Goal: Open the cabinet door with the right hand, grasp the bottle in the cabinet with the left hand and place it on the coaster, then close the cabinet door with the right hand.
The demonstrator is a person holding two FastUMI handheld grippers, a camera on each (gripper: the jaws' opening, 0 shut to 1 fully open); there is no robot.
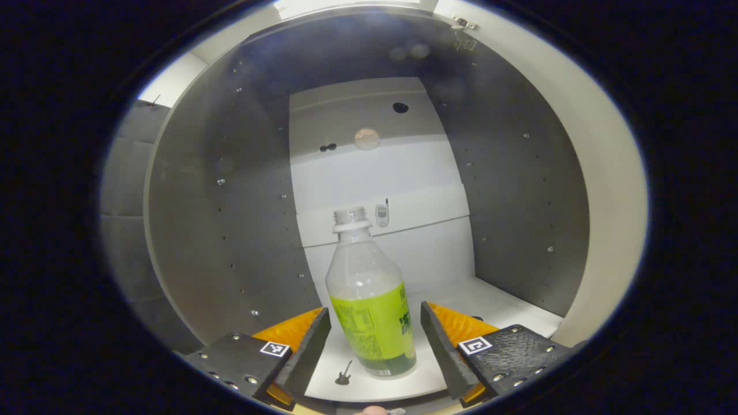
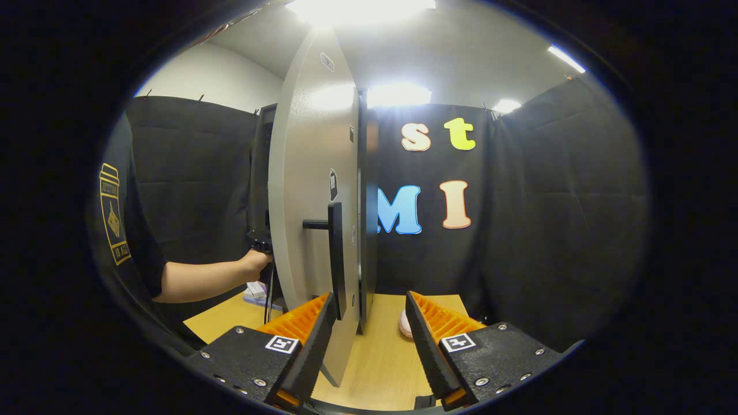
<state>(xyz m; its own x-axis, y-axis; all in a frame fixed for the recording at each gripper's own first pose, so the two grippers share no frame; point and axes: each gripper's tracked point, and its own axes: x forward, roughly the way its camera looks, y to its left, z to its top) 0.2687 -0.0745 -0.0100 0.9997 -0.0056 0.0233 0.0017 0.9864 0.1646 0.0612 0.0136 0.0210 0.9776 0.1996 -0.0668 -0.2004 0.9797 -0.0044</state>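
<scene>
In the left gripper view we saw the left gripper (image 1: 376, 340) reaching into the cabinet (image 1: 230, 219), its jaws spread wide with the bottle (image 1: 369, 300) standing upright between them on the white cabinet floor, touching neither finger. The bottle was uncapped, with a green label. In the right gripper view the right gripper (image 2: 369, 328) was wide too and held nothing; the open door (image 2: 314, 190) stood edge-on just ahead, its black handle (image 2: 334, 253) above the gripper's left finger. A pale coaster (image 2: 405, 324) lay on the worktop (image 2: 380, 357) beyond.
</scene>
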